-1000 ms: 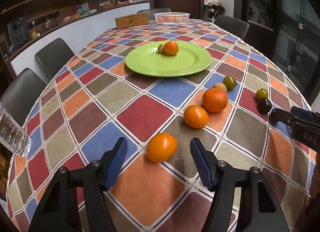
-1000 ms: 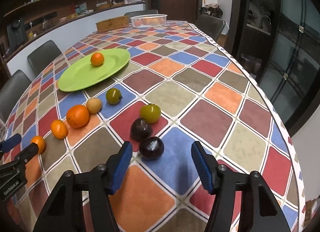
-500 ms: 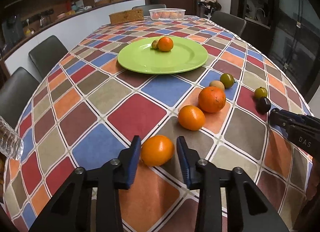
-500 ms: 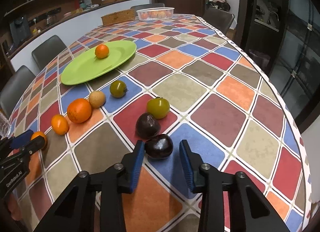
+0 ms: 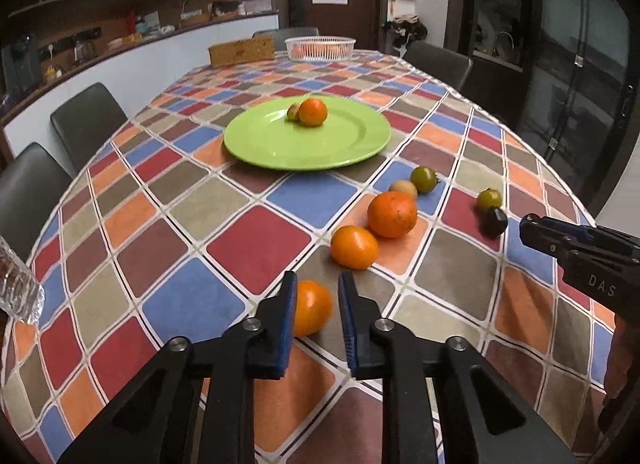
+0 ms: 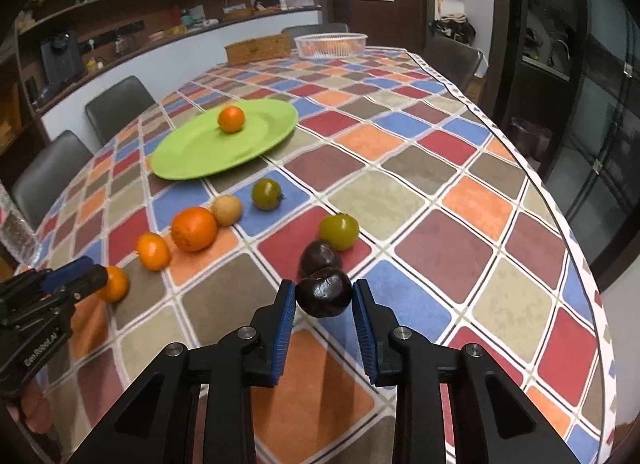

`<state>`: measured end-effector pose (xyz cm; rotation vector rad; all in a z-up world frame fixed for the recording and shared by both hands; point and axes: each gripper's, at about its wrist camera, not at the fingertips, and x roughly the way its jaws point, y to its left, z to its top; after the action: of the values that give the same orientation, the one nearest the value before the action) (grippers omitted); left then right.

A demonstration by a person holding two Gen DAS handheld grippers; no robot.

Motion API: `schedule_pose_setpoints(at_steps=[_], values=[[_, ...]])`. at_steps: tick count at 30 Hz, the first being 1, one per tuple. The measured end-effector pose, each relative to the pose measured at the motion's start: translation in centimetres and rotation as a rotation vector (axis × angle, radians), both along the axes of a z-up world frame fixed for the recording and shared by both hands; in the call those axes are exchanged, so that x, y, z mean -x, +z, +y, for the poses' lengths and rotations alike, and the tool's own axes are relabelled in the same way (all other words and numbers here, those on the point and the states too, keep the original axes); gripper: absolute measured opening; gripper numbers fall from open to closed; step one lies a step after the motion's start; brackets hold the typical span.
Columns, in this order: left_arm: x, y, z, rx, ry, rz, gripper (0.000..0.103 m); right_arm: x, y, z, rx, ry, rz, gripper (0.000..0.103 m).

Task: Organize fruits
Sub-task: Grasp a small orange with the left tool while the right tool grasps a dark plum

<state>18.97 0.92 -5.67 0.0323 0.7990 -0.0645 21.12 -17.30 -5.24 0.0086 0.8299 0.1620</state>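
Small orange [image 5: 310,308] sits on the checked tablecloth between the blue pads of my left gripper [image 5: 317,278], whose jaws are closing on it. My right gripper [image 6: 323,284] is closing on a dark plum [image 6: 324,293], with both pads against its sides. A second dark plum [image 6: 320,256] and a green tomato [image 6: 338,231] lie just beyond. A row of fruit runs toward the green plate [image 5: 340,148]: a medium orange [image 5: 354,247], a large orange [image 5: 392,214], a tan fruit [image 5: 403,189] and another green tomato [image 5: 425,179]. The plate holds an orange [image 5: 313,112] and a small brownish fruit [image 5: 294,111].
A white basket [image 5: 320,48] and a brown box [image 5: 241,50] stand at the table's far end. A plastic water bottle [image 5: 18,292] is at the left edge. Dark chairs [image 5: 86,124] line the left side. The table's right edge [image 6: 560,224] curves close by.
Both grippers went from wide open to closed around their fruit: the left on the small orange, the right on the dark plum. Neither hand has shifted much.
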Motion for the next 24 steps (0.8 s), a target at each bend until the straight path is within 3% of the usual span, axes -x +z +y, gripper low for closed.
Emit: schedule_pose_setpoints(at_steps=[4,8,12,19,24], values=[[0.6,0.4,0.2,0.027,-0.009,-0.014,0.019,0.6,0.7,0.1,-0.012,0.008,-0.009,0.03],[0.9,0.4,0.4,0.034,-0.007,-0.005,0.044,1.2,0.8,0.6,-0.027,0.029,-0.006,0.03],[0.9,-0.2,0.6,0.009,-0.003,0.003,0.051,1.8,0.5,1.2,-0.041,0.047,0.008,0.03],[-0.9,-2.4,0.7,-0.032,-0.024,0.056,0.05,1.8,-0.4,2.6,-0.047,0.086,0.039,0.03],[-1.7,-3.0,0.8,-0.033,-0.039,0.073,0.034,1.4,-0.5,3.5,-0.049,0.113,0.045,0.03]])
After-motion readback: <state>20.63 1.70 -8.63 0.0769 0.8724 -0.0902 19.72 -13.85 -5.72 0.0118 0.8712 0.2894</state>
